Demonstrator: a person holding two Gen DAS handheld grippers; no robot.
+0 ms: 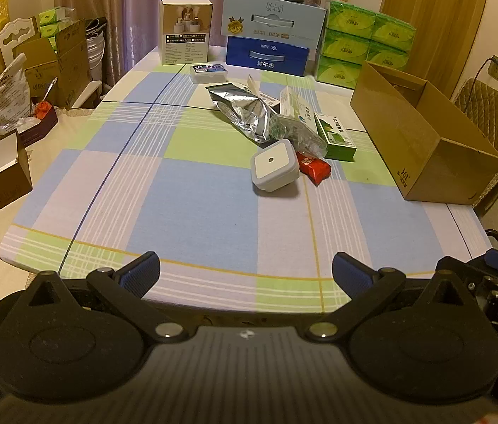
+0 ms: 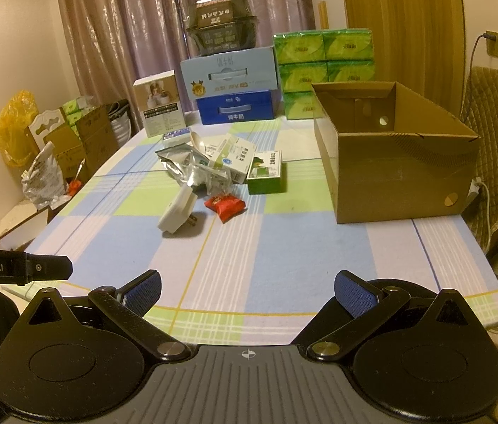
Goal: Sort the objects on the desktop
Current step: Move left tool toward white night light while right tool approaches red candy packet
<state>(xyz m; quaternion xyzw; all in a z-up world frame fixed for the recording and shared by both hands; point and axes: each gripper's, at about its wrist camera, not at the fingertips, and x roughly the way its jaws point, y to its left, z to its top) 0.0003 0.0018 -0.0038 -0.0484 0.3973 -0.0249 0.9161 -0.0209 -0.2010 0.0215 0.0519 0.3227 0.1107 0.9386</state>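
Nearest the lens in each wrist view is the tool itself: the left hand-held gripper (image 1: 245,270) and the right hand-held gripper (image 2: 247,289) both hang over the near edge of the bench (image 1: 192,208), fingers spread wide, nothing between the blue pads. Judged from this, no pick has begun.

The items to sort lie in a loose heap at mid-bench. Foremost is a white plug-in night light (image 1: 274,166), tipped on its side so its prongs show in the right view; touching it on the right is a red snack packet (image 1: 314,169). Behind these lie a crumpled silver foil bag (image 1: 240,109), a clear plastic wrapper (image 1: 302,134), a white medicine carton (image 1: 296,106) leaning across them, and a green box (image 1: 335,136) on the heap's right flank. A small blue-and-white box (image 1: 209,71) sits apart, further back.

The open cardboard box (image 2: 390,162) stands to the right of the heap, mouth upward and apparently empty — probably the receptacle, placed within the right tool's reach.

Obstructions: the heap overlaps itself, so the carton and wrapper are best left until the front items are cleared. Stacked milk cartons (image 1: 270,39) and green tissue packs (image 1: 362,46) line the far edge — clear of the working path.
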